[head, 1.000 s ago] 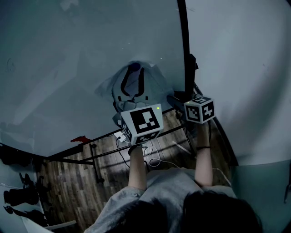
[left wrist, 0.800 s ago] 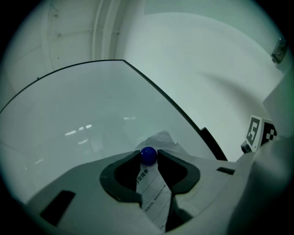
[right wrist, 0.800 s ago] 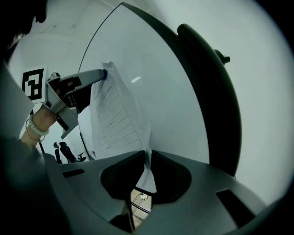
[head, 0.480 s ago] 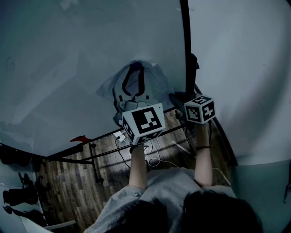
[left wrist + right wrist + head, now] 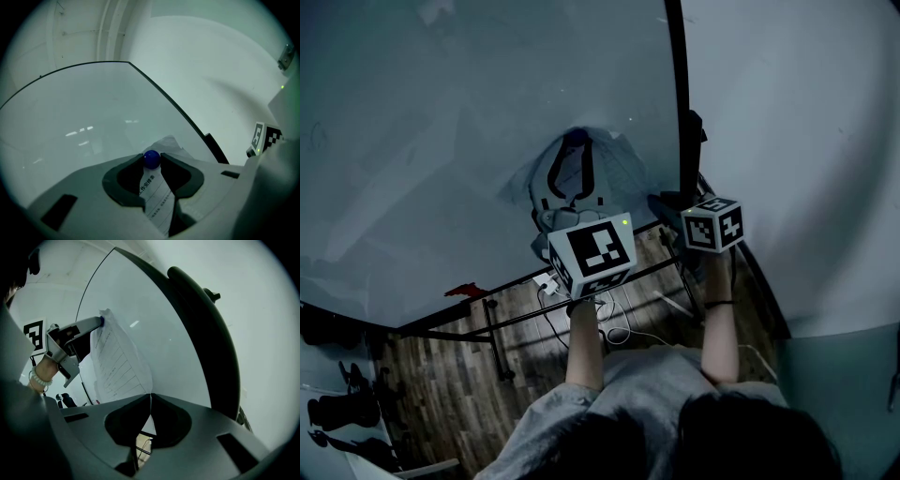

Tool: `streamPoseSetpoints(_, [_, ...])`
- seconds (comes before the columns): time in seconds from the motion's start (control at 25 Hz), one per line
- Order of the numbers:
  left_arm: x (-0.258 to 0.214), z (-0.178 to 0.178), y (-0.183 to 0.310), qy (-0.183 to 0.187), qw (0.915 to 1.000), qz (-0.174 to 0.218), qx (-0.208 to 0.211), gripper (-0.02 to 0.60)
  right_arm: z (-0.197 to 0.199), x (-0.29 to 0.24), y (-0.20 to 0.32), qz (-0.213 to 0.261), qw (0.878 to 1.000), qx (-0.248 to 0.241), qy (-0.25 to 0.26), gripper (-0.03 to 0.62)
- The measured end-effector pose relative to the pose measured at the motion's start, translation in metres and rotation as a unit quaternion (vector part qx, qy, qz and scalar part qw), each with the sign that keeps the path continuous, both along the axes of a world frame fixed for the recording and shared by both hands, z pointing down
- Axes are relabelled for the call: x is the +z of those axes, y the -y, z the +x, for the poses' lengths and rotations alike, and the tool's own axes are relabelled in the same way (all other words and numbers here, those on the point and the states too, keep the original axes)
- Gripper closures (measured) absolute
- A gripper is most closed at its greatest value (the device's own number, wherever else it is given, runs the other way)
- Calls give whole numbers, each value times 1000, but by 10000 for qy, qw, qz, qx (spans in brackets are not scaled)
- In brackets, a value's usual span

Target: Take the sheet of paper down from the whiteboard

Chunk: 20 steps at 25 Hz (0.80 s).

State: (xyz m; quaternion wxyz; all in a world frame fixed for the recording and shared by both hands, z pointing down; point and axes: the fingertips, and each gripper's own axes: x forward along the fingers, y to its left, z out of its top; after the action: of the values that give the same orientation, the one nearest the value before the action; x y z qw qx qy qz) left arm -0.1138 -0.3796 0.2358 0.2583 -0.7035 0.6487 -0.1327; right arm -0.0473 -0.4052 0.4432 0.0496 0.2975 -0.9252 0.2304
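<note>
Paper (image 5: 115,363) is pinched in the right gripper (image 5: 150,397); left gripper (image 5: 152,160) grips its magnet (image 5: 151,158).

Head view steeply down, gripper views close, sharing whiteboard (image 5: 441,141)

Sheet of paper (image 5: 623,178) on whiteboard (image 5: 441,141)
Magnet (image 5: 151,158) at its top, between the left gripper's (image 5: 151,162) jaws; right gripper (image 5: 150,397) at its lower right.
</note>
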Motion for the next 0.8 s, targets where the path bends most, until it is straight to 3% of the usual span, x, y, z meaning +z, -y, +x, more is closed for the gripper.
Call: streamPoseSetpoints(0.8, [-1, -5, 0, -249, 9996, -45, 122, 463, 2, 8, 4, -314, 9992, 247, 84, 592])
